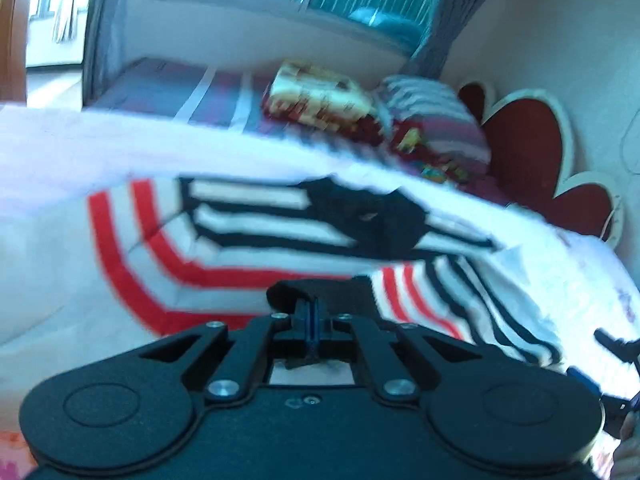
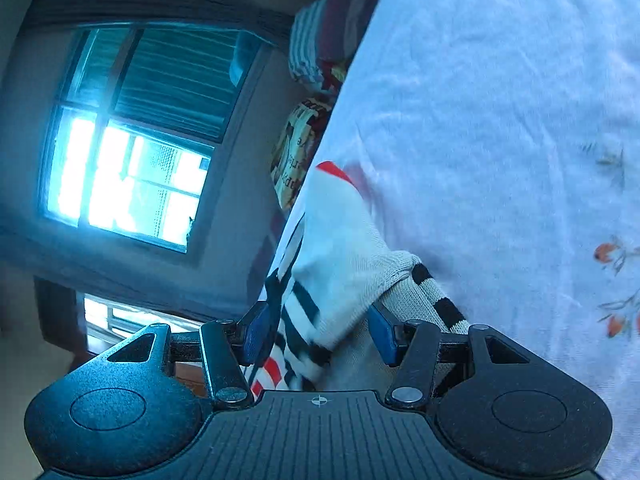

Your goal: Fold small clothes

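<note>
Where tools pinch and straddle, striped garment (image 1: 248, 232), no legible label.

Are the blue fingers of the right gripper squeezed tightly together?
No, the right gripper's blue fingers stand apart, with the striped garment between them.

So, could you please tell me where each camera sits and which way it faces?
Left wrist: on the left gripper, facing across the bed toward the pillows; its jaws are shut on the garment; the right gripper shows at the edge.
Right wrist: on the right gripper, rolled sideways, facing the window and sheet; jaws open around the garment.
Shared: garment, pillows.
</note>
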The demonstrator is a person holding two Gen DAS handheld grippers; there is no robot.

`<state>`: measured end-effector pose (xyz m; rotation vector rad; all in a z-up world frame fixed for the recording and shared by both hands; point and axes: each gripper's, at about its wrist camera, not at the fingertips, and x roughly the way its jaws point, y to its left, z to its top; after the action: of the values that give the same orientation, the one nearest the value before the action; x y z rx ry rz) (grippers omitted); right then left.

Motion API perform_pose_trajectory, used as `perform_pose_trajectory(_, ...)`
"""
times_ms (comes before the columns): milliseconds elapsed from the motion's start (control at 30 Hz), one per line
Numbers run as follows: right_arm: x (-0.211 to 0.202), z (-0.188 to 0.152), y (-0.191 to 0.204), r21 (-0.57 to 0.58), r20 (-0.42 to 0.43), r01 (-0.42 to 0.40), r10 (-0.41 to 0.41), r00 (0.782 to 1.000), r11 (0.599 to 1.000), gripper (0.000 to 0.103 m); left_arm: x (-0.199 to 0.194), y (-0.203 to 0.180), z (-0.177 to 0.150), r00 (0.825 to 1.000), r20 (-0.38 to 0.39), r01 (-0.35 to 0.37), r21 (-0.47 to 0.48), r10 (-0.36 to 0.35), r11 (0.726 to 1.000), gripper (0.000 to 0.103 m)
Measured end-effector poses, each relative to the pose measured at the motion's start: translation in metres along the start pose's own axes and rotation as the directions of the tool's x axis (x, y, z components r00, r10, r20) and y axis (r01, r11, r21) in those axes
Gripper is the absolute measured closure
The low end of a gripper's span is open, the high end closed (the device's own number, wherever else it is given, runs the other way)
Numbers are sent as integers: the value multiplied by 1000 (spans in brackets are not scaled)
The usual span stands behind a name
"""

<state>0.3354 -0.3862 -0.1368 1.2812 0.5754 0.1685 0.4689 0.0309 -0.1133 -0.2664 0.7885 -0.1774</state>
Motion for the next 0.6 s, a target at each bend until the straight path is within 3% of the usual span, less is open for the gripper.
perform_pose_trajectory(200,11,17,-12,89,3,-3,2,1000,996,49,-6,-4,-10,1000,-7,-8,23,8,1000,103)
perform_pose_trajectory(333,21,15,-4,9,-12,56,-56,998,998,49,-5,2,-17,1000,-19,-16,10,16,1000,103)
perform_pose_trajectory(400,28,8,6,-94,-6,117,-118,993,989,66,0,5,-17,999,-27,-18,17,19,1000,102)
perform_pose_trajectory(433,33,5,10,-154,-3,162,-165,986,975,94,1,5,-17,999,-29,-19,23,20,1000,102)
perform_pose_trajectory(500,35,3,16,-239,4,224,-230,973,945,96,-2,4,-14,999,-27,-16,30,17,999,103)
perform_pose_trajectory(600,22,-6,29,-354,60,213,-205,977,911,96,-16,-3,-5,1000,23,13,71,-15,997,103)
